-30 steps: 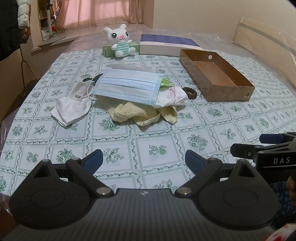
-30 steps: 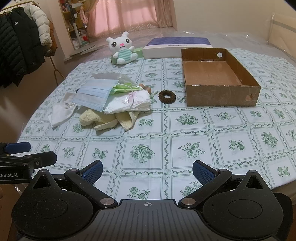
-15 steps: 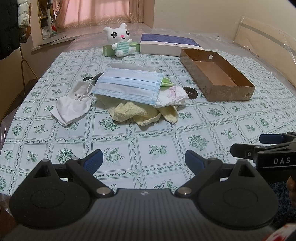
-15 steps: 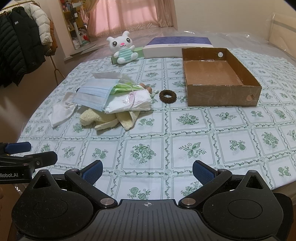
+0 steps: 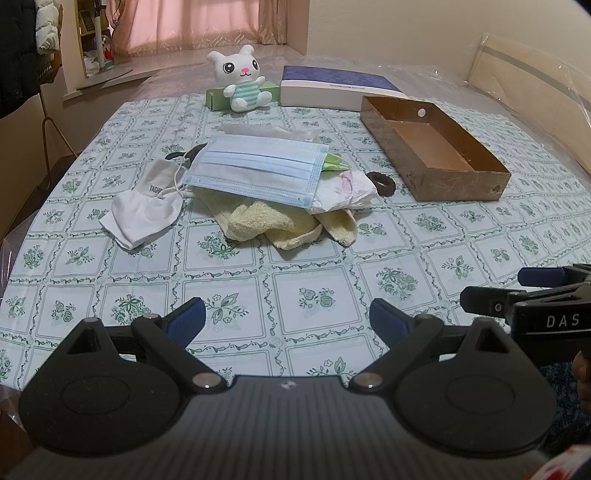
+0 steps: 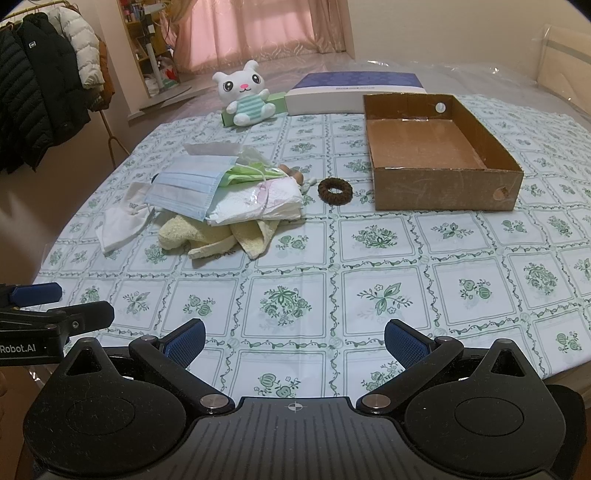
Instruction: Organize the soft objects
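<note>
**Both grippers wait wide and empty**

While we hold the left gripper (image 5: pixel 287 321) and right gripper (image 6: pixel 293 338) spread apart over the table (image 6: pixel 369 280), holding nothing, the soft pile lies ahead: a blue face mask (image 5: pixel 255 168) atop a yellow towel (image 5: pixel 258 221), a white cloth mask (image 5: pixel 142 210) beside. A brown hair tie (image 6: pixel 335 190) sits near the empty cardboard box (image 6: pixel 443 192).

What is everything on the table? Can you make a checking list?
Surface: tablecloth, flowery squares.
Job's things: blue mask tops a pile over a yellow towel; white mask beside it; brown hair tie near the empty cardboard box.
Clutter: bunny toy, green box, blue-topped box.
Grippers: left gripper, right gripper open, holding nothing.
Cables: nothing seen.
Surroundings: coats, pink curtains.
</note>
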`<state>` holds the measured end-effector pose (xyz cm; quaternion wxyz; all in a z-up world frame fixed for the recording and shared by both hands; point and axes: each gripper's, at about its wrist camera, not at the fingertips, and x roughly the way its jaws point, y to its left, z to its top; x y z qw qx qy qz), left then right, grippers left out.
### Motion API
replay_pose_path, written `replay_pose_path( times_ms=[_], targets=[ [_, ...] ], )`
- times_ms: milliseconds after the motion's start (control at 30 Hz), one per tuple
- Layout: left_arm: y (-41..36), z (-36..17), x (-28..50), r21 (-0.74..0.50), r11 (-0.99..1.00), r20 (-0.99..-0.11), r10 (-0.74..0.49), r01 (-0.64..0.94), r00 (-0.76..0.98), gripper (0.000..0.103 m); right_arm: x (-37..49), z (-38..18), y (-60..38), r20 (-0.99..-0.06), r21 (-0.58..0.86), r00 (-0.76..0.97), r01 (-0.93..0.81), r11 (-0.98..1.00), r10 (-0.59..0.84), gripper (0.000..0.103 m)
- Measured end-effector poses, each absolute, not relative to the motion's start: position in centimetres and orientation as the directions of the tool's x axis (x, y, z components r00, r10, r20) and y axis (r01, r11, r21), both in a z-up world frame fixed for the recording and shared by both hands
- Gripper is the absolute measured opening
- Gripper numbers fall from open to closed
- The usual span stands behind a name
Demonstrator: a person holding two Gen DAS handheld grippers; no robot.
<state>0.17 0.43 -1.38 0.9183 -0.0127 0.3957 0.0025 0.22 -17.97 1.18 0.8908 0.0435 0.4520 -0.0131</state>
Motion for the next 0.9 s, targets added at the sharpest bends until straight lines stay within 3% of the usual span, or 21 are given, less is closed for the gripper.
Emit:
replay_pose_path(
  times_ms=[900],
  targets=[
    [1.06, -1.67, 1.06, -0.011, 0.999, -0.732, 0.016, -0.034, 0.681, 0.095, 0.90, 0.31, -18.13, -0.813, 0.063, 0.582, 0.068, 0.996, 0.012, 0.103]
  ],
)
